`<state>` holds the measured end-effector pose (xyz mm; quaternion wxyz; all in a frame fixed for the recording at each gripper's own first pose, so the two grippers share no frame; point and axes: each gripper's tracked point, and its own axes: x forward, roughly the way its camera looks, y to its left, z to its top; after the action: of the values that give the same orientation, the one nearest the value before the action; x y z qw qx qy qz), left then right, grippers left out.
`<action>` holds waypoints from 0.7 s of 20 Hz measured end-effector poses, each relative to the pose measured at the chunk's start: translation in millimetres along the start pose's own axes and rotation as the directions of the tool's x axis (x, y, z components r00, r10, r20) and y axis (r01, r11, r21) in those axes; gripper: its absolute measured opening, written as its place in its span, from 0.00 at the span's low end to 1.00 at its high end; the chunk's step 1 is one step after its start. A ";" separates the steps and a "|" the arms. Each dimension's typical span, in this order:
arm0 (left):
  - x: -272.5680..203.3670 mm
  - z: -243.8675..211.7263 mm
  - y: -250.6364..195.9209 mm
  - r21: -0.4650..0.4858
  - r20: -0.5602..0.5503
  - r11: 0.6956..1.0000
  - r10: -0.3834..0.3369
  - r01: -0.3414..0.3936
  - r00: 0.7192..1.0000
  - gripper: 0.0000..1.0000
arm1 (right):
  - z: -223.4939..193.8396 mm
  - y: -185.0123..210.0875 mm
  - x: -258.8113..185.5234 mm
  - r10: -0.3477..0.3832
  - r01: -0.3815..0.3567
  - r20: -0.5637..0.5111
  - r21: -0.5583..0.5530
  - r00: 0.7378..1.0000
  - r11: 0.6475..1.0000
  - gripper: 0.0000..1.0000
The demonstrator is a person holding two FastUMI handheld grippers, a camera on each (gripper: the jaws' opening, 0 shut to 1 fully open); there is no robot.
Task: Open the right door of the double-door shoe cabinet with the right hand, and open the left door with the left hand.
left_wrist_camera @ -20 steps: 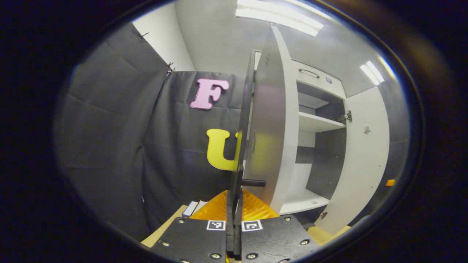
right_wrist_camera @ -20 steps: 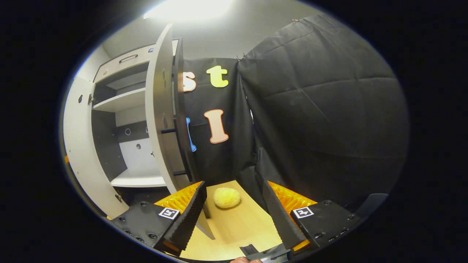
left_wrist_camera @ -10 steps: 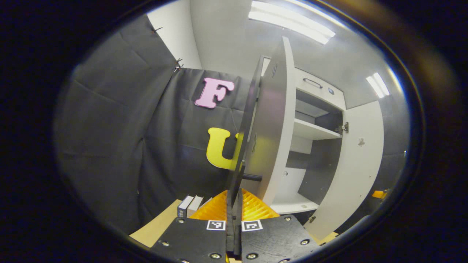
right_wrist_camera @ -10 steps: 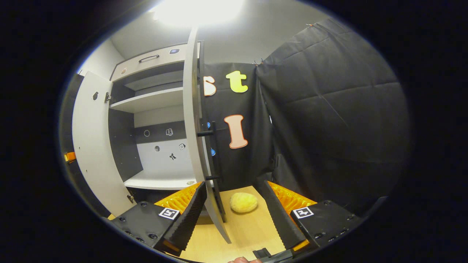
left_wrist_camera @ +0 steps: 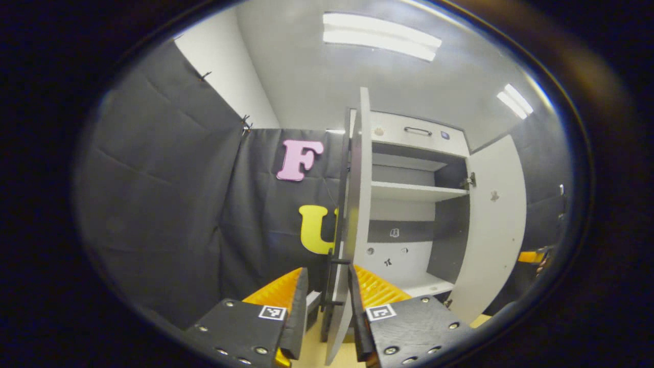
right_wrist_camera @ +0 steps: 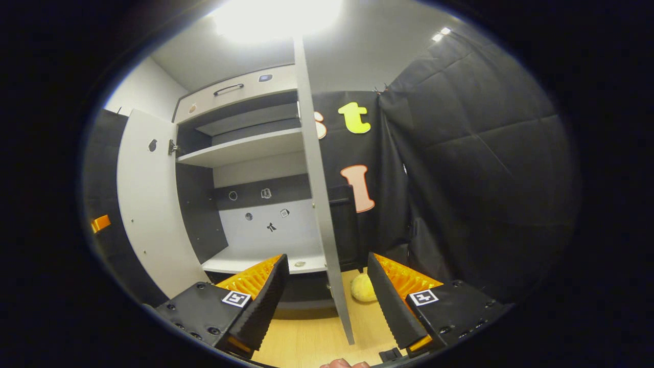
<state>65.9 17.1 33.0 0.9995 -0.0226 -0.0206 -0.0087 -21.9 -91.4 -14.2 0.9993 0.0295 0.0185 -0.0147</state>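
Both doors of the shoe cabinet (right_wrist_camera: 245, 153) look swung out about as far as they need to go, so we'd call the task basically done.

In the left gripper view, our left gripper (left_wrist_camera: 327, 317) has its fingers parted a bit, one on each side of the left door (left_wrist_camera: 355, 214), which we see edge-on. We can't tell whether either pad touches the panel, but it doesn't look pinched. The dark bar handle (left_wrist_camera: 334, 278) sits on the door's outer face, just ahead of the fingers. Farther off, the right door (left_wrist_camera: 493, 225) stands open too, showing its pale inner face.

In the right gripper view, our right gripper (right_wrist_camera: 327, 301) is spread wide and gripping nothing, with the right door (right_wrist_camera: 319, 194) edge-on between the fingers and apart from both. That fits having let go (a door left at this angle stays put by itself, we'd guess).

Inside we can see the white shelves (right_wrist_camera: 245, 148) and the dark back panel. A yellow fluffy ball (right_wrist_camera: 364, 287) lies on the wooden floor (right_wrist_camera: 306, 340) just past the right door's lower edge, well out of the way.

Seems like backing both tongs straight out is all that's left.
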 end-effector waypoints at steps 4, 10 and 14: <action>-13.6 -1.7 -38.5 0.065 -0.001 0.996 -0.053 0.053 0.999 0.95 | 3.0 18.7 1.8 0.044 -0.043 0.011 -0.025 0.999 0.999 0.96; -36.3 -45.7 -71.3 -0.006 -0.093 0.999 -0.038 0.038 0.995 0.96 | -5.3 38.8 -8.0 0.065 -0.065 0.014 -0.034 0.998 0.997 0.96; -50.0 -79.3 -81.7 -0.049 -0.159 0.999 -0.031 0.024 0.987 0.96 | -38.2 58.3 -8.2 0.108 -0.108 -0.078 0.001 0.991 0.994 0.97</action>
<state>17.7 -67.4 -44.6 0.9969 -0.0449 0.0594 -0.0247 -29.7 -30.7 -48.6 0.9972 0.0295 0.0557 0.0404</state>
